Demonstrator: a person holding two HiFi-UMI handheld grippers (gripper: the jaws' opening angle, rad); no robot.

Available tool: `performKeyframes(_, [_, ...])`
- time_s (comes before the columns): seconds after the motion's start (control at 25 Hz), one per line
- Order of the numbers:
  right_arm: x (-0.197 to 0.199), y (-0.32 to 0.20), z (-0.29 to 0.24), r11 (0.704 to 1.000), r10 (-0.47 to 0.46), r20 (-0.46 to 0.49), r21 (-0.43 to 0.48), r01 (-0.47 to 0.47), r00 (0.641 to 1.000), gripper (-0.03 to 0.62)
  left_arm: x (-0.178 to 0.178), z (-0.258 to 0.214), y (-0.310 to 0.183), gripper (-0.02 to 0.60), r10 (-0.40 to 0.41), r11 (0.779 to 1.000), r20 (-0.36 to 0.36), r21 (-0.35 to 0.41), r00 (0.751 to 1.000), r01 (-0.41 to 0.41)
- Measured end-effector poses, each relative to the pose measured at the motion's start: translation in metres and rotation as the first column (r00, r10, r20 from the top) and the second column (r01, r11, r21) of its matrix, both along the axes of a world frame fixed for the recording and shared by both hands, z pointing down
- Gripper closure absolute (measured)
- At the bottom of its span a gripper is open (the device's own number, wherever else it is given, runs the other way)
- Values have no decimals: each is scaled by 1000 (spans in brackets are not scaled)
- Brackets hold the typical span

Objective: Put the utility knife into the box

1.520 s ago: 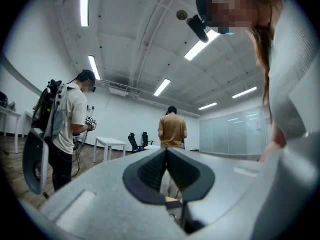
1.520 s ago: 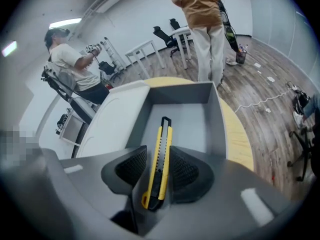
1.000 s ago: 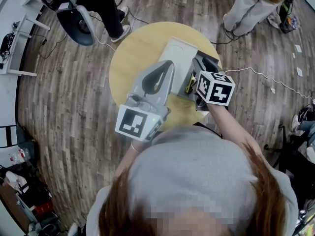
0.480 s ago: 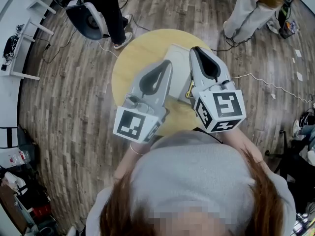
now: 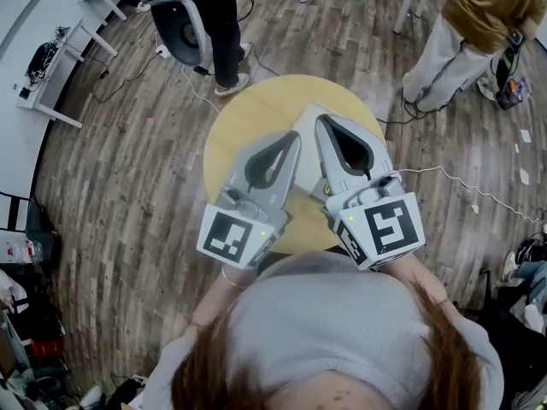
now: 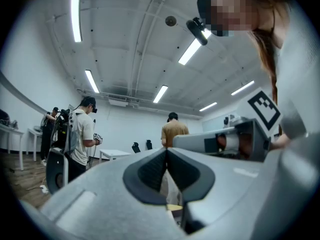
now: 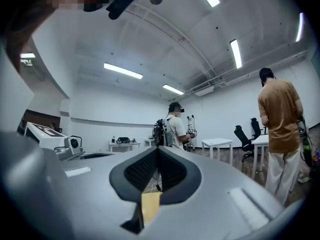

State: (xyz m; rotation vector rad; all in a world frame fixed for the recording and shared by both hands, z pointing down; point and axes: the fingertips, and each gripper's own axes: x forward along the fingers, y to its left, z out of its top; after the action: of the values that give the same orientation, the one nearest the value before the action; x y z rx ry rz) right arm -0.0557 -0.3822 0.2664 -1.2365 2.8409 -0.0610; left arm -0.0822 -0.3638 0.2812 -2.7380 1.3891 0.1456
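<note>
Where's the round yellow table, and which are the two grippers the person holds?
Table point(image 5: 244, 122): head view, bare yellow top.
Left gripper point(image 5: 294, 137): head view, tips of its shut jaws.
Right gripper point(image 5: 321, 120): head view, tips of its jaws, just closed on nothing.

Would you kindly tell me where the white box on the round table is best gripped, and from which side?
Probably by its far edge, coming down from above. The box lies flat on the round table. Only that far end and a strip show between the left gripper and the right gripper, both shut above it. Its other edges are hidden.
</note>
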Motion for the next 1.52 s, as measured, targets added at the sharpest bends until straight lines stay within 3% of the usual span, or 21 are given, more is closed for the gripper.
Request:
performKeyframes(0.32, [-8,26,-1,992,-125,1,5,125,992,592,-10,4,28,578,-88,996,7,14,996,88])
performKeyframes(0.6, [-7,74,-6,985,-174,54,-3,174,983,591,-6,-8,75,578,-84,995,8,44,996,84])
performKeyframes(0.8, [8,121,-13,987,-157,92,-13,158,983,592,1,-14,126,578,-72,996,18,52,997,71])
performKeyframes(1.04, [29,210,1,994,-101,99,-34,105,990,592,4,-2,223,578,-58,998,23,33,998,58])
performKeyframes(1.24, [44,292,7,988,-77,205,-112,101,976,592,11,6,302,578,-28,1000,27,-8,999,28])
performKeyframes(1.52, [69,361,1,994,-42,202,-95,62,978,591,26,2,368,578,-14,1000,30,-2,999,14])
